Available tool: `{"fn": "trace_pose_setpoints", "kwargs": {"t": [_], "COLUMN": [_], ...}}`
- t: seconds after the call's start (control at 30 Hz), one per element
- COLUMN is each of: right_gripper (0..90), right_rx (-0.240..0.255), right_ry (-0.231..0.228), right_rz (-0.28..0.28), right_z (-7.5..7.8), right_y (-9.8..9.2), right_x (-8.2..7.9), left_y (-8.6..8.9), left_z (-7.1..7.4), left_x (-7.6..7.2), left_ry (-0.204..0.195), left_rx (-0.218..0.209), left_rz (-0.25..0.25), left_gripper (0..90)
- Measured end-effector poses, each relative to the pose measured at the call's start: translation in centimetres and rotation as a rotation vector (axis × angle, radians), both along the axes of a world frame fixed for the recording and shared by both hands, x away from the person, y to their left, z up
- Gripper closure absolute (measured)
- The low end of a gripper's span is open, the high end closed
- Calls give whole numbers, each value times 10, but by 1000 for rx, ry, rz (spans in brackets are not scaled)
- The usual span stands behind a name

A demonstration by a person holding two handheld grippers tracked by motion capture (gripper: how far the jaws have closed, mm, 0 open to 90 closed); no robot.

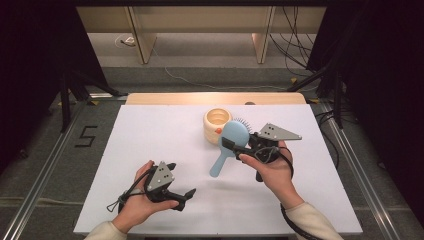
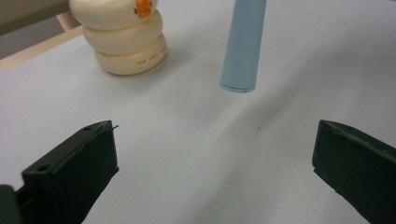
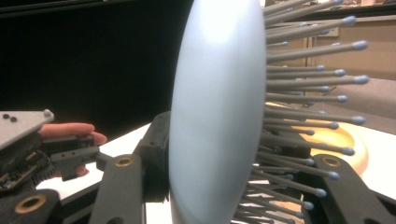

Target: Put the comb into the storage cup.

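Right gripper (image 1: 231, 145) clamped on pale blue hairbrush (image 1: 231, 137) head, handle hanging free above white desk (image 1: 150, 135), left gripper (image 1: 181, 181) wide open and empty, cream ringed holder (image 1: 216, 124) behind brush.

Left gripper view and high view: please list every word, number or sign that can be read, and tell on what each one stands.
"5": black figure on the grey floor, left of the white table, in the high view.
"THE" and then more small red capital letters: on the lowest ring of the cream ringed cup, in the left gripper view; the words after "THE" are too blurred to read.
Blue hairbrush: no text visible.
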State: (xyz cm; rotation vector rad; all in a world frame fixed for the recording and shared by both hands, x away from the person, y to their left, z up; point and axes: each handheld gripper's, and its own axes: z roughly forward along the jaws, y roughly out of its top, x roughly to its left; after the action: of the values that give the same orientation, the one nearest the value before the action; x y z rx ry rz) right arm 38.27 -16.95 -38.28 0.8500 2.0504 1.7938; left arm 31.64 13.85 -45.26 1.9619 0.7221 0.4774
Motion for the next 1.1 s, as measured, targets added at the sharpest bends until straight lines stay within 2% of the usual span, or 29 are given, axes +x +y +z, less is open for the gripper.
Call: {"fn": "trace_pose_setpoints", "kwargs": {"t": [0.37, 0.67, 1.1], "right_gripper": [507, 507, 507], "right_rx": [4, 0, 9], "right_ry": [-24, -29, -45], "right_rz": [-22, -34, -53], "right_z": [11, 16, 24], "right_y": [-7, -9, -13], "right_x": [4, 9, 15], "left_y": [17, 20, 20], "left_z": [-2, -6, -9], "left_x": [0, 3, 6], "left_ry": [-43, -46, -49], "left_rx": [-31, -46, -41], "left_rz": [46, 54, 58], "left_gripper": [0, 0, 0]}}
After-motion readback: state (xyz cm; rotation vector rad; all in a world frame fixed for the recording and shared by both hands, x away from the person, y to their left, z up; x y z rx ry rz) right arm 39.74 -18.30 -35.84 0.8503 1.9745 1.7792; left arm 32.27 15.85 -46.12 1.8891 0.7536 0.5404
